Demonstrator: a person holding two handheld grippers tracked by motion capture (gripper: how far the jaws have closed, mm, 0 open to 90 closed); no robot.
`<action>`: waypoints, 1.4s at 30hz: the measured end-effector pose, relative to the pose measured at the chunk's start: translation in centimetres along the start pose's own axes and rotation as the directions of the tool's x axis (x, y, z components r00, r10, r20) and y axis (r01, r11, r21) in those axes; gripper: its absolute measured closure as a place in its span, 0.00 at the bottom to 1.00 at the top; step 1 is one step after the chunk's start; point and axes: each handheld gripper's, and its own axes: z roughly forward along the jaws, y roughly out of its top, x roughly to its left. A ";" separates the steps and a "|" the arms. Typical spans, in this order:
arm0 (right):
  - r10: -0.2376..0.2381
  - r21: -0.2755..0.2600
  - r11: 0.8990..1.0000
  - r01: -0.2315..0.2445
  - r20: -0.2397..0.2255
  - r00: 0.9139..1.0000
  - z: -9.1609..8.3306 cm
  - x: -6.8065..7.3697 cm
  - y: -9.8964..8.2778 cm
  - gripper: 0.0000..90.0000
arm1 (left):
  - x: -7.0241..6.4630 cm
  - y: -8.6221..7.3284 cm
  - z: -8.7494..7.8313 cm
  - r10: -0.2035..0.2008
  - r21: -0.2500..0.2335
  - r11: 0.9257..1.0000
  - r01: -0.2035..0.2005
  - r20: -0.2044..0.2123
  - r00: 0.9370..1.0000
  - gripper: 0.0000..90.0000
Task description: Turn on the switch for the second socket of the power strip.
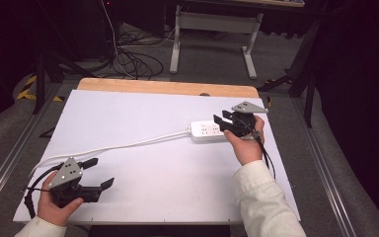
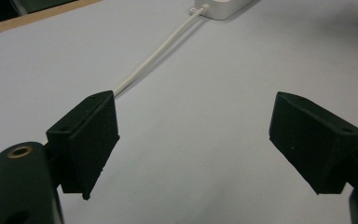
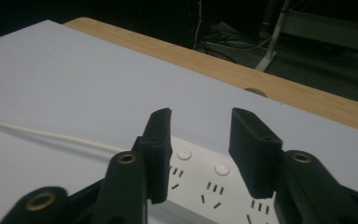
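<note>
Power strip (image 1: 206,131) lies on desk (image 1: 143,187), far right. Right claw (image 1: 225,124) just above it, jaws part spread, pinching nothing. Left claw (image 1: 100,173) spread wide, idle near its cord (image 1: 128,145). Looks like release done; plug work not evident.

High view: fixed above the person's side, facing forward and down across the whole white tabletop (image 1: 143,128); left gripper view: low, close to the surface, facing along the white cord (image 2: 156,58); right gripper view: very near, above the power strip (image 3: 209,186); all share cord and strip.
</note>
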 end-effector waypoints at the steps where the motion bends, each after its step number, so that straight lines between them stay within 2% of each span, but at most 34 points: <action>1: 0.002 -0.004 1.000 -0.003 -0.011 1.000 -0.3 0.0 0.0 0.59 | 0.0 0.0 0.0 -0.001 -0.001 1.000 0.001 0.000 1.000 0.18; 6: -0.019 -0.040 0.999 0.016 -0.071 0.997 -2.1 0.4 -0.3 0.53 | -0.1 0.0 0.0 -0.001 -0.001 1.000 0.001 -0.002 1.000 0.18; 9: -0.019 -0.074 0.997 0.012 -0.102 0.995 -3.3 0.6 -0.5 0.52 | -0.1 0.0 0.0 0.000 0.000 1.000 0.000 -0.005 1.000 0.18; 13: -0.016 -0.075 0.997 0.005 -0.150 0.989 -4.5 0.9 -0.8 0.49 | 0.0 0.0 -0.1 -0.001 0.000 1.000 0.001 -0.008 1.000 0.18; 15: -0.039 -0.066 0.997 0.028 -0.168 0.985 -5.3 1.3 -1.0 0.49 | -0.1 0.0 -0.1 -0.006 -0.001 1.000 0.006 -0.006 1.000 0.18; 18: -0.074 -0.082 0.995 0.060 -0.186 0.980 -6.4 1.7 -1.5 0.49 | -0.1 0.1 -0.1 -0.008 0.000 1.000 0.008 -0.005 1.000 0.18; 23: -0.087 -0.086 0.994 0.069 -0.221 0.971 -7.6 2.1 -2.6 0.44 | -0.2 0.1 -0.2 -0.013 -0.001 1.000 0.013 -0.012 1.000 0.18; 26: -0.078 -0.100 0.994 0.054 -0.252 0.965 -8.0 2.2 -3.3 0.32 | -0.2 0.1 -0.2 -0.013 0.000 1.000 0.013 -0.015 1.000 0.18; 28: -0.069 -0.116 0.992 0.040 -0.257 0.964 -8.2 2.3 -3.8 0.23 | -0.2 0.1 -0.3 -0.012 -0.003 1.000 0.012 -0.016 1.000 0.18; 31: -0.047 -0.110 0.994 0.016 -0.290 0.956 -8.4 2.5 -4.6 0.19 | -0.3 0.1 -0.5 -0.020 -0.010 1.000 0.020 -0.014 1.000 0.18; 35: -0.057 -0.089 0.996 0.031 -0.298 0.953 -8.6 2.9 -5.7 0.17 | -0.4 0.1 -0.7 -0.028 -0.017 0.999 0.027 -0.011 1.000 0.18; 40: -0.046 -0.088 0.996 0.019 -0.318 0.947 -8.7 3.1 -7.1 0.15 | -0.7 0.0 -0.8 -0.018 -0.019 1.000 0.018 -0.001 1.000 0.18; 42: -0.033 -0.094 0.996 0.000 -0.347 0.937 -8.7 3.1 -7.9 0.15 | -0.9 -0.1 -0.9 -0.004 -0.023 1.000 0.004 -0.002 1.000 0.18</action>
